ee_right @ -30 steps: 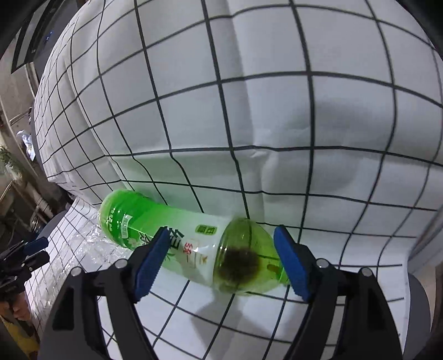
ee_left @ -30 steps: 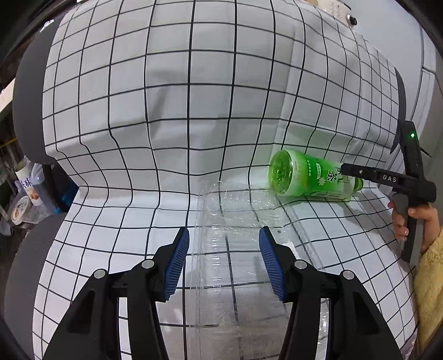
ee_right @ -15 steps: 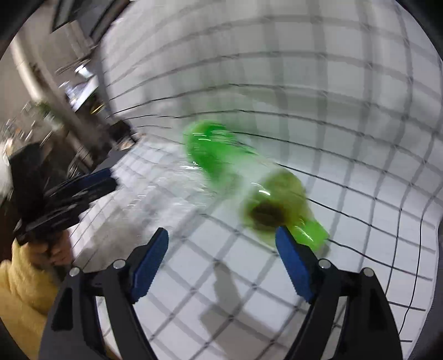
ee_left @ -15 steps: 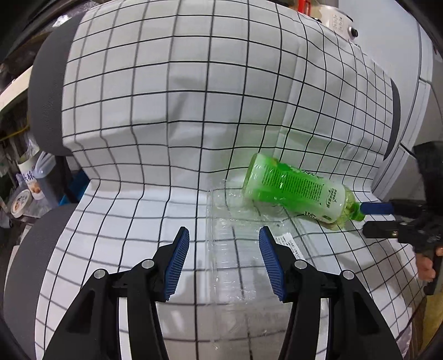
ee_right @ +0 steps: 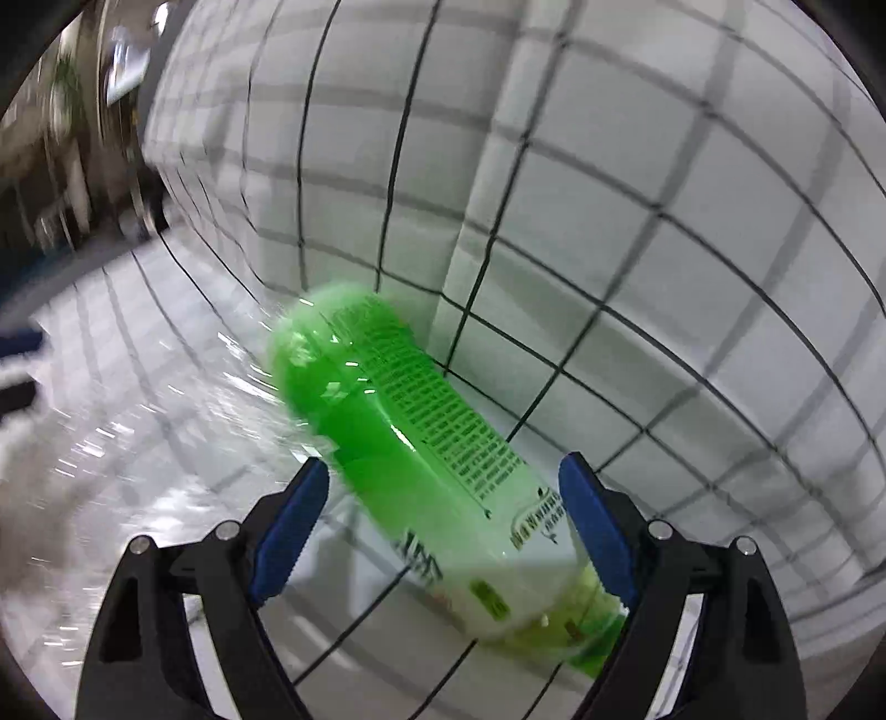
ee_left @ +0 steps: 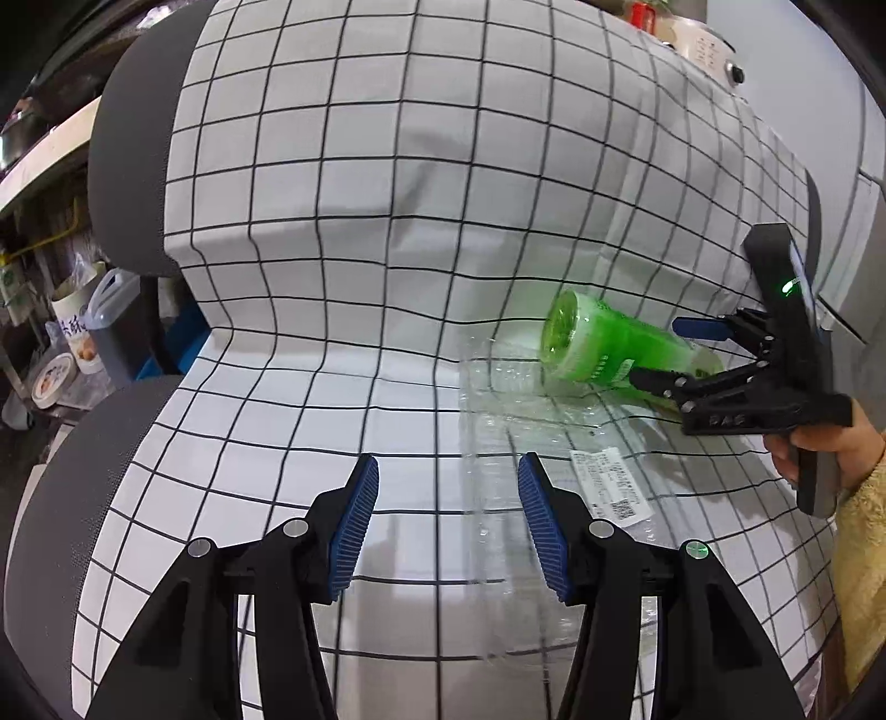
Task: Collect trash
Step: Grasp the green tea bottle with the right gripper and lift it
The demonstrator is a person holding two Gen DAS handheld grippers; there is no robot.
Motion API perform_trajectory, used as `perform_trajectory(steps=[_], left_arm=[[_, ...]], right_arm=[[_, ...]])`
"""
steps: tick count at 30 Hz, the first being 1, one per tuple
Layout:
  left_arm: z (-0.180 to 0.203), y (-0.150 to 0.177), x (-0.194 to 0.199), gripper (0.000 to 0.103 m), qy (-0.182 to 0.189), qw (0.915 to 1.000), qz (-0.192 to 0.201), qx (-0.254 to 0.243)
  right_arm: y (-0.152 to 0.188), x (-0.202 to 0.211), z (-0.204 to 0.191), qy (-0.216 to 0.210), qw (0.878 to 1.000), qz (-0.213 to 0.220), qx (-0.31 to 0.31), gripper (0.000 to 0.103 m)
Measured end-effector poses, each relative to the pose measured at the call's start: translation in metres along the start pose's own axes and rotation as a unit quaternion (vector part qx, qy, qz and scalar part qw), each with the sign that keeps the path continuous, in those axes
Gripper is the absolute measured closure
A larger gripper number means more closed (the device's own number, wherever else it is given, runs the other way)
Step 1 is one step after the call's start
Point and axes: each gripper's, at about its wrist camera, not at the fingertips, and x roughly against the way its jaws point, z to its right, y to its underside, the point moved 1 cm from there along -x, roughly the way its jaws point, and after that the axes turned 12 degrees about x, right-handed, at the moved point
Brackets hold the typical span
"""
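Observation:
A green plastic bottle (ee_left: 598, 343) lies on its side on the checked seat cover (ee_left: 332, 387), base toward the backrest. My right gripper (ee_left: 659, 351) straddles its neck end. In the right wrist view the bottle (ee_right: 398, 421) lies between the opening jaws of the right gripper (ee_right: 443, 498); the left pad stands clear of it. A flattened clear plastic container (ee_left: 531, 432) with a white label (ee_left: 609, 487) lies beside the bottle. My left gripper (ee_left: 449, 498) hovers open over the container's left edge, holding nothing.
The white grid cloth covers a grey upholstered seat and backrest (ee_left: 127, 166). Jars, a jug (ee_left: 111, 310) and shelves crowd the floor at the left. A white appliance (ee_left: 703, 39) stands behind the backrest. A hand in a yellow sleeve (ee_left: 864, 498) holds the right gripper.
The right gripper swung and rolled round to the bottle's neck end, and its jaws widened slightly. The bottle turned on the seat. The left gripper slid left off the clear container.

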Motion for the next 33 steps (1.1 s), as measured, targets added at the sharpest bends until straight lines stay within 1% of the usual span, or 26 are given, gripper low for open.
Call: perform_trajectory(steps=[3, 5, 7, 9, 12, 15, 16, 17, 19, 20, 21, 22, 24, 25, 26, 27, 30, 32, 33], left_arm=[[-0.004, -0.001, -0.003, 0.049, 0.000, 1.0000, -0.004, 0.007], [-0.004, 0.000, -0.003, 0.049, 0.001, 1.0000, -0.004, 0.008], [-0.004, 0.002, -0.002, 0.049, 0.002, 1.0000, -0.005, 0.006], [-0.002, 0.003, -0.001, 0.049, 0.004, 1.0000, -0.005, 0.004], [-0.001, 0.006, 0.007, 0.049, 0.008, 1.0000, -0.004, 0.004], [0.002, 0.010, 0.019, 0.049, 0.014, 0.9999, 0.002, 0.001], [0.003, 0.011, 0.024, 0.049, 0.017, 0.9998, 0.004, -0.001], [0.004, 0.012, 0.027, 0.049, 0.020, 0.9998, 0.006, -0.003], [0.007, 0.015, 0.035, 0.049, 0.027, 0.9996, 0.007, -0.004], [0.009, 0.017, 0.038, 0.049, 0.030, 0.9995, 0.008, -0.005], [0.011, 0.020, 0.042, 0.049, 0.034, 0.9993, 0.009, -0.008], [0.013, 0.022, 0.045, 0.049, 0.037, 0.9992, 0.009, -0.009], [0.016, 0.027, 0.051, 0.049, 0.042, 0.9990, 0.010, -0.014], [0.017, 0.028, 0.053, 0.049, 0.043, 0.9989, 0.011, -0.015], [0.018, 0.030, 0.055, 0.049, 0.043, 0.9989, 0.011, -0.017], [0.018, 0.032, 0.057, 0.049, 0.042, 0.9989, 0.011, -0.019], [0.016, 0.036, 0.061, 0.049, 0.039, 0.9989, 0.010, -0.022], [0.016, 0.039, 0.063, 0.049, 0.035, 0.9991, 0.011, -0.023], [0.015, 0.039, 0.064, 0.049, 0.034, 0.9991, 0.011, -0.024]], right_arm=[[0.002, -0.008, -0.011, 0.041, 0.998, -0.017, 0.050, 0.019], [0.010, -0.012, -0.016, 0.069, 0.994, -0.036, 0.075, 0.019], [0.016, -0.007, -0.013, 0.066, 0.996, -0.033, 0.057, 0.023], [0.023, -0.004, -0.002, 0.069, 0.996, -0.058, 0.025, 0.026], [0.034, 0.011, 0.017, 0.041, 0.994, -0.077, -0.063, 0.030], [0.046, 0.041, 0.028, -0.015, 0.982, -0.081, -0.169, 0.033], [0.052, 0.055, 0.029, -0.053, 0.972, -0.081, -0.213, 0.033], [0.056, 0.062, 0.029, -0.073, 0.965, -0.082, -0.238, 0.033], [0.069, 0.078, 0.027, -0.108, 0.941, -0.096, -0.306, 0.033], [0.074, 0.083, 0.025, -0.119, 0.933, -0.097, -0.326, 0.033], [0.078, 0.086, 0.022, -0.128, 0.928, -0.096, -0.338, 0.032], [0.083, 0.091, 0.017, -0.133, 0.925, -0.091, -0.344, 0.032], [0.088, 0.098, 0.009, -0.110, 0.935, -0.076, -0.329, 0.031], [0.089, 0.099, 0.006, -0.094, 0.940, -0.074, -0.319, 0.027], [0.091, 0.100, 0.004, -0.091, 0.943, -0.067, -0.314, 0.027], [0.094, 0.100, 0.000, -0.092, 0.943, -0.064, -0.313, 0.027], [0.107, 0.097, -0.012, -0.093, 0.941, -0.074, -0.316, 0.026], [0.113, 0.098, -0.018, -0.114, 0.938, -0.068, -0.322, 0.026], [0.113, 0.101, -0.021, -0.133, 0.934, -0.065, -0.327, 0.026]])
